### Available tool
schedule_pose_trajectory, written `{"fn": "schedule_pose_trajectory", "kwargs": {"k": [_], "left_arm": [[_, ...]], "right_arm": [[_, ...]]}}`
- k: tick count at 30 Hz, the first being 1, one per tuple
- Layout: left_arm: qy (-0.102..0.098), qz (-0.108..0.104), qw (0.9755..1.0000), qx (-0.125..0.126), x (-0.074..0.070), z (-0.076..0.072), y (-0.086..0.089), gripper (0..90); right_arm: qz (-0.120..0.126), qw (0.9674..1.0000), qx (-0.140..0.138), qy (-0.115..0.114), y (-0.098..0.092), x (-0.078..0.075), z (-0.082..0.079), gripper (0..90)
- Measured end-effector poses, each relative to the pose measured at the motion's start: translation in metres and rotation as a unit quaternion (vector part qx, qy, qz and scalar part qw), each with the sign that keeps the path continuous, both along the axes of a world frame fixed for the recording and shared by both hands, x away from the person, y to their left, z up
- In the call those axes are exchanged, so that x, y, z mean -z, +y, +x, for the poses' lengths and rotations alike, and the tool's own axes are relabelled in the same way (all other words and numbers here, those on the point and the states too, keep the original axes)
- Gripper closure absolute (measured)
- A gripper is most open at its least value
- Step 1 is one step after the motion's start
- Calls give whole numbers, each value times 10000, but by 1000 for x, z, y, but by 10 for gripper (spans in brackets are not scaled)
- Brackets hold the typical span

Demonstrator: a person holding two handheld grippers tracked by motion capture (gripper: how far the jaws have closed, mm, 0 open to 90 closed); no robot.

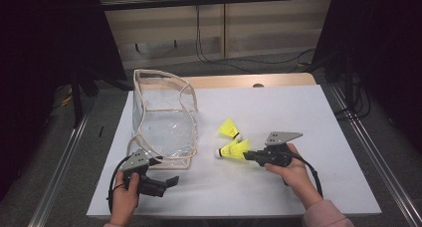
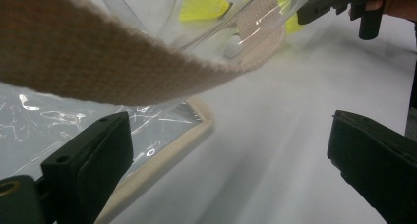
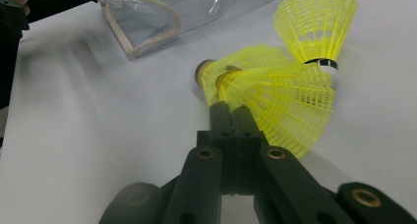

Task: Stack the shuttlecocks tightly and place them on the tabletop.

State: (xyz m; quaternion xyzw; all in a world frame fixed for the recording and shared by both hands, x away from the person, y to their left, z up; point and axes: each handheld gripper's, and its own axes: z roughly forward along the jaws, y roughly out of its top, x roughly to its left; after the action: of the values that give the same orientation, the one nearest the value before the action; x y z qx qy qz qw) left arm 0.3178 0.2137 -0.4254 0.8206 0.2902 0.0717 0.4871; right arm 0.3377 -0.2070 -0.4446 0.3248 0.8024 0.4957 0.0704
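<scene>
The right tool (image 3: 227,108) was pinched shut on the edge of the yellow skirt of a shuttlecock (image 3: 268,98) that lay on its side on the white desk (image 1: 278,107). A second shuttlecock (image 1: 229,129) lay just beside it, a little farther from the person. These birdies looked very light, so lifting one should take almost no push. The net skirt was thin and bendy and could crush or tear if squeezed hard, so a soft pinch on the skirt rim seemed right; the round cork tip looked harder but also more slippery. The left tool (image 2: 221,155) stood wide open with nothing between its jaws, low by the near corner of the clear bag (image 1: 164,122). The bag stood open on the left part of the desk, with a tan strap (image 2: 98,62) hanging over the left tool. The bag was soft and floppy and might sag or tip if bumped. Its mouth looked wide enough for a birdie to drop in from above. Between the 2 tools the desk was bare, so there was room to carry the birdie across. The near edge of the desk was close to both hands.
</scene>
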Motion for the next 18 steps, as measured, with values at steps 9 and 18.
{"fn": "schedule_pose_trajectory", "kwargs": {"k": [9, 18], "left_arm": [[-3, 11, 10000, 0, 0, 0, 0, 33], [-1, 4, 10000, 3, 0, 0, 0, 33]], "right_arm": [[-22, 10000, -7, 34, 3, 2, 1, 900], [-57, 10000, 8, 54, 4, 4, 0, 892]]}}
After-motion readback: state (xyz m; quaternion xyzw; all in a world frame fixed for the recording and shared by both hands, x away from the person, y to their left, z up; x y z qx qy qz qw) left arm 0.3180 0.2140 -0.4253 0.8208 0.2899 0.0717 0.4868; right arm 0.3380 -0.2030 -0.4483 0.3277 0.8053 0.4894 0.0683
